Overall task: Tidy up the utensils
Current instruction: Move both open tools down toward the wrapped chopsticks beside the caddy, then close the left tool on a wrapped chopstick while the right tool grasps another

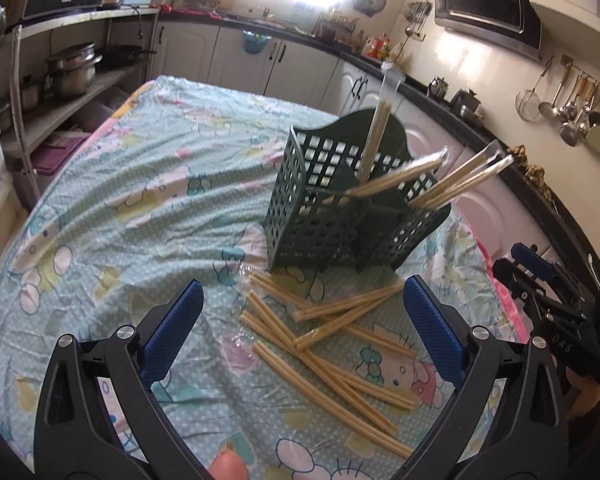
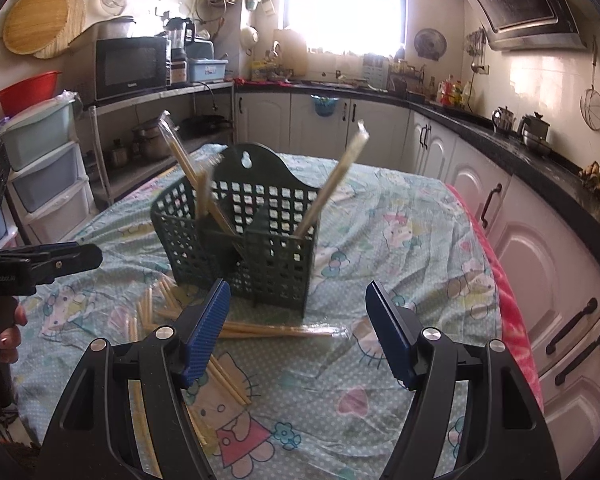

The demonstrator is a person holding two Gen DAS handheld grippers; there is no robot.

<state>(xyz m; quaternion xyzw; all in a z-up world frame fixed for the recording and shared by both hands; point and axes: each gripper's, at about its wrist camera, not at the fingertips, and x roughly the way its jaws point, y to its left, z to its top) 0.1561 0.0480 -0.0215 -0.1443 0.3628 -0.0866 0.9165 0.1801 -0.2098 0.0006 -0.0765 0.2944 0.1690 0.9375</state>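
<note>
From my left wrist view, my right gripper (image 1: 540, 280) is cut off by the picture's right edge, so I cannot tell there how its jaws stand. My left gripper (image 2: 48, 258) runs off the left edge of the right wrist view, and only a few fingertips (image 2: 10, 338) of my hand show below it. The lower ends of the wrapped chopsticks (image 1: 396, 178) are hidden inside the green basket (image 1: 312, 216), and several loose chopsticks (image 2: 228, 376) on the table vanish behind my blue pads (image 2: 206, 332).
</note>
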